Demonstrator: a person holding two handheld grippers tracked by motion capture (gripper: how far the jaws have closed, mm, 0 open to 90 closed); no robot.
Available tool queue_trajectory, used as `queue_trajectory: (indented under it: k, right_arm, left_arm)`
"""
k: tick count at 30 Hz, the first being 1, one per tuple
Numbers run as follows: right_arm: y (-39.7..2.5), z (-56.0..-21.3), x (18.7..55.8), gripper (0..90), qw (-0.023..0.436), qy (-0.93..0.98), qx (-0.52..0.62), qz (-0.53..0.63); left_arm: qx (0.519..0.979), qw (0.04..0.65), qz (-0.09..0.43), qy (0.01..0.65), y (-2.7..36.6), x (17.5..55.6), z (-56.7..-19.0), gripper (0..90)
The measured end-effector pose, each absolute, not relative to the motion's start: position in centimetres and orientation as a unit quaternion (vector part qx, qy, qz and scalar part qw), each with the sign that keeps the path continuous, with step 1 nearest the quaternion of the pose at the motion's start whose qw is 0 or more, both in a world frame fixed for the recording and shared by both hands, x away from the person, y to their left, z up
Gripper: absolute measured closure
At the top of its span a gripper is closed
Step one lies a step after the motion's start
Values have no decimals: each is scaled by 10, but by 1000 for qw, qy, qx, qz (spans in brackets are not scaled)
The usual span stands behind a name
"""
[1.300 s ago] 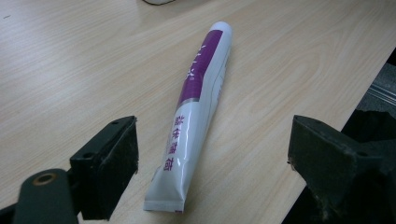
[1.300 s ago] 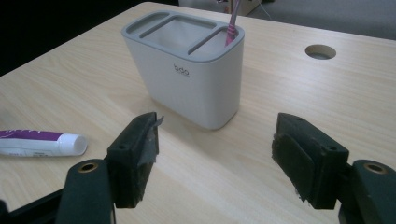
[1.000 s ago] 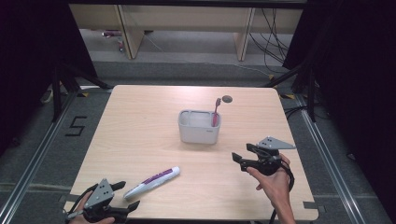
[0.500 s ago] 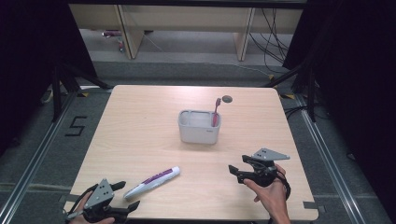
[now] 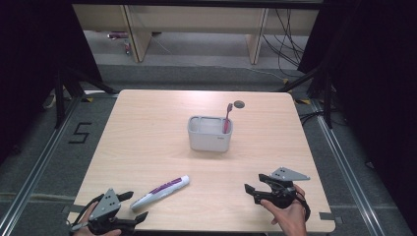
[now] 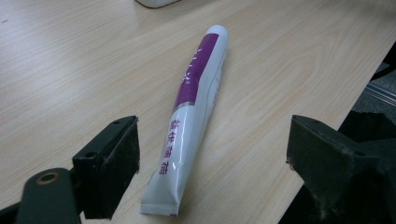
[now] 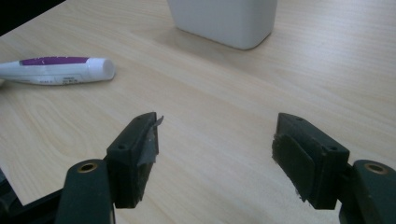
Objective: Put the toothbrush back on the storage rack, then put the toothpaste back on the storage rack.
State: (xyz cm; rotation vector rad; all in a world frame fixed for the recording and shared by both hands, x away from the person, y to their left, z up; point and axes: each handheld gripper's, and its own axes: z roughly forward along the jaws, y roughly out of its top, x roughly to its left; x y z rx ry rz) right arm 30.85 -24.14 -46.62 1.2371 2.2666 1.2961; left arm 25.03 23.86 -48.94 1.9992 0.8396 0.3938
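Toothpaste tube (image 6: pixel 194 116) lies flat on the table (image 5: pixel 147 132) near its front edge, its crimped end between the wide-spread jaws of the left gripper (image 5: pixel 135 206), which grips nothing. Right gripper (image 5: pixel 253 188) hovers well apart over bare wood, jaws equally wide and empty. Farther back stands a white holder (image 5: pixel 209 139) with a red toothbrush (image 5: pixel 227 117) upright inside.

Left gripper (image 5: pixel 132 206): jaws spread wide, bare wood on both sides of the toothpaste tube (image 6: pixel 194 116), whose crimped end lies between them. Table edge close off its right jaw. Right gripper (image 5: pixel 252 189): jaws apart, bare tabletop (image 7: pixel 224 107) ahead as far as the white holder (image 7: pixel 223 21); tube cap well off to its left.
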Motion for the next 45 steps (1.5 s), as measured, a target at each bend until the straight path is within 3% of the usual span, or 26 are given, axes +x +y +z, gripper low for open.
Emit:
queue_trajectory:
  k: [37,45]
  right_arm:
    - [-246,-494,253,298,87,792,441,412]
    - [-253,-495,245,299,103,795,439,405]
  left_arm:
    - [809,452,157,340,238,252,-489,164]
    - [811,451,155,339,236,251,-489,164]
